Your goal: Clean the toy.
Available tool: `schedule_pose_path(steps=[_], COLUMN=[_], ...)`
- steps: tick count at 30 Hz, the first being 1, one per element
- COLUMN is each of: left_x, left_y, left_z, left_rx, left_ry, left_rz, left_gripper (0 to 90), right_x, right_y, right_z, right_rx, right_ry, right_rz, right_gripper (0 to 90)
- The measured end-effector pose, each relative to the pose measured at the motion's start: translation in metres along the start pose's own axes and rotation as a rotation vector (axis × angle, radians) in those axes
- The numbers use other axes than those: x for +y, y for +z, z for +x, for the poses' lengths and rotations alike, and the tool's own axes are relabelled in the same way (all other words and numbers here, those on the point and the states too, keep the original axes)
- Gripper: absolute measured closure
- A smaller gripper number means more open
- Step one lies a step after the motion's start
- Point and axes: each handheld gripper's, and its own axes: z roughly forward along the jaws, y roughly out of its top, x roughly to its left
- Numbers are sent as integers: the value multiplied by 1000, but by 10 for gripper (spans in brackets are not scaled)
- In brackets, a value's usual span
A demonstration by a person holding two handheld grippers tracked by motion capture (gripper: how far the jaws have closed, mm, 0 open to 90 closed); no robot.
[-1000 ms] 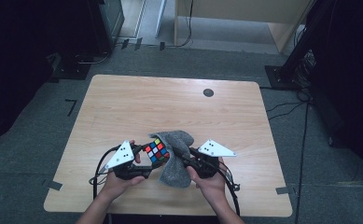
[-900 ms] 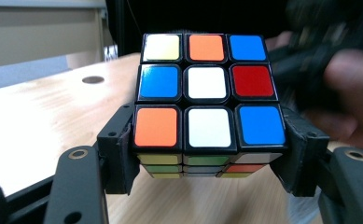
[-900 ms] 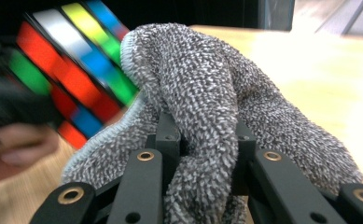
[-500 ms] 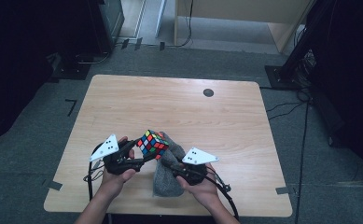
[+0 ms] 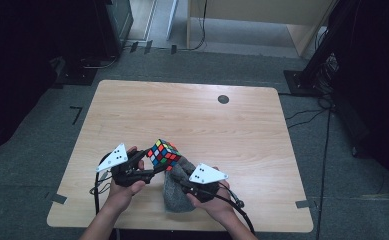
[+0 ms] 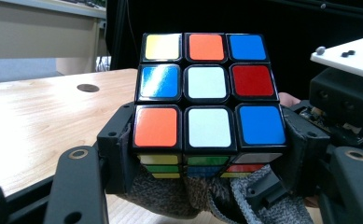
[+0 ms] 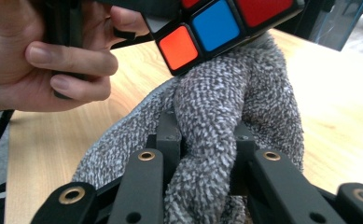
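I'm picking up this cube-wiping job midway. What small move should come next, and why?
Probably rub the grey knitted cloth, pinched in the right gripper, along the underside of the multicoloured puzzle cube clamped by the left gripper: the cloth already touches the cube's lower edge.

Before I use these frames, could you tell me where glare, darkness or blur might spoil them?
High view: the table is evenly lit, its surroundings nearly black. Left gripper view: the puzzle cube is sharp, with glare on its blue middle-left sticker; background dark. Right gripper view: the grey cloth is crisp between the jaws, the person's hand slightly soft.
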Motion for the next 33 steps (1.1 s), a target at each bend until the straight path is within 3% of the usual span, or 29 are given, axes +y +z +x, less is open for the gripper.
schedule_pose_path(steps=[4, 12, 14, 17, 20, 26, 28, 33], left_x=[-1, -1, -1, -1, -1, 0, -1, -2], left_y=[1, 2, 2, 2, 4, 1, 1, 1], left_z=[-1, -1, -1, -1, -2, -1, -1, -1], left_rx=[-2, -2, -1, -5, -7, 4, 9, 30], left_ry=[4, 2, -1, 2, 0, -18, -35, -65], left_rz=[6, 5, 1, 10, 8, -13, -28, -71], left_gripper=[343, 343, 343, 343, 343, 343, 343, 342], right_x=[4, -1, 0, 4, 3, -3, -4, -5], right_y=[-12, 1, -1, -11, -12, 6, 9, 11], right_z=[-14, 0, -2, -13, -14, 5, 8, 8], right_rx=[-44, 1, -9, -50, -65, 21, 46, 101], right_ry=[86, 26, 23, 77, 68, 38, 68, 209], right_rz=[-73, -5, -10, -67, -74, -4, -8, -51], right_gripper=[738, 735, 734, 735, 735, 731, 730, 730])
